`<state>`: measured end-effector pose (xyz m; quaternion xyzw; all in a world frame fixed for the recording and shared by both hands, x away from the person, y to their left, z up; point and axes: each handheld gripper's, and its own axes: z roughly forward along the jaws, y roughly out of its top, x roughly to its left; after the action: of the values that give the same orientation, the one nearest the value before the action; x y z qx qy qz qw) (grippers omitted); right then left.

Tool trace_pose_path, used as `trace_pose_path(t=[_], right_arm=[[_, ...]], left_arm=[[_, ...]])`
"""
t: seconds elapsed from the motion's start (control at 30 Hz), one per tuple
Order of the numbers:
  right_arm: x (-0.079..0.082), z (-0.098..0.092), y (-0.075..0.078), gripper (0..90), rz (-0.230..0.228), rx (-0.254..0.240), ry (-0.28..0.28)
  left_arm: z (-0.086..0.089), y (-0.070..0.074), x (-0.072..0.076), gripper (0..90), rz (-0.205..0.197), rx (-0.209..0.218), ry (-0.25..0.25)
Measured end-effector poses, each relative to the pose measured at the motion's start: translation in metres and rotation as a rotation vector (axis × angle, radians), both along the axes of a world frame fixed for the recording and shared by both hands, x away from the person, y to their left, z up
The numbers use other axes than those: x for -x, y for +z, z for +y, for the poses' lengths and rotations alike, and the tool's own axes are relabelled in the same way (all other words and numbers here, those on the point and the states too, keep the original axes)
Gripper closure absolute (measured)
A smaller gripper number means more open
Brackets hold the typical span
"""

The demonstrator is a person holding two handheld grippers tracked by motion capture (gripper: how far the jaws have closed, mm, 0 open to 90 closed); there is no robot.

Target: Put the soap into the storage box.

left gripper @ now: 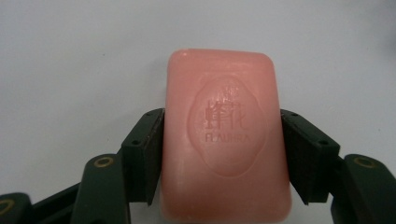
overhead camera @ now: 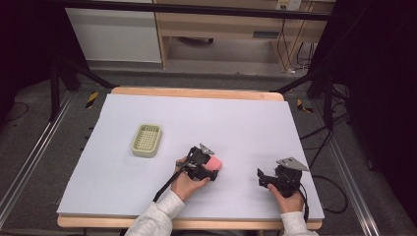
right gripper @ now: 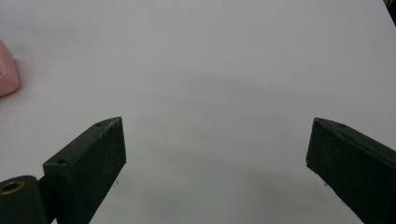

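A pink bar of soap [left gripper: 226, 140] with an embossed oval stamp lies flat on the white table top [overhead camera: 206, 123]. My left gripper [left gripper: 223, 154] is shut on it, one black jaw pressed against each long side. In the high view the soap [overhead camera: 215, 163] pokes out to the right of the left gripper [overhead camera: 204, 164], near the table's middle front. My right gripper [right gripper: 216, 154] is open with bare table between its jaws; it rests at the front right [overhead camera: 268, 178]. An edge of the soap [right gripper: 7, 70] sits at the far left of the right gripper view.
A pale green slotted soap dish [overhead camera: 147, 140] stands left of centre, well apart from both grippers. The wooden table edge [overhead camera: 196, 92] runs along the back. Black stand legs and cables lie on the floor on both sides.
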<state>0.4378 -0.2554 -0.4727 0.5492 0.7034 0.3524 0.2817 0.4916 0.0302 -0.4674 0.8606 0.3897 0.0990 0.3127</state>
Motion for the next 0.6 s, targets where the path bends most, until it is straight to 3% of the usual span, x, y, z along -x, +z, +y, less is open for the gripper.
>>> trace_pose_path(t=[0.43, 0.6], right_arm=[[-0.0001, 0.0001, -0.0001, 5.1, 0.004, -0.001, 0.001], [0.0, 0.0001, 0.0, 5.1, 0.004, -0.001, 0.001]], left_arm=[[0.0009, 0.0026, -0.0006, 36.9, 0.005, -0.02, -0.02], [0.0053, 0.0076, -0.0001, 37.0, 0.001, 0.002, -0.017]])
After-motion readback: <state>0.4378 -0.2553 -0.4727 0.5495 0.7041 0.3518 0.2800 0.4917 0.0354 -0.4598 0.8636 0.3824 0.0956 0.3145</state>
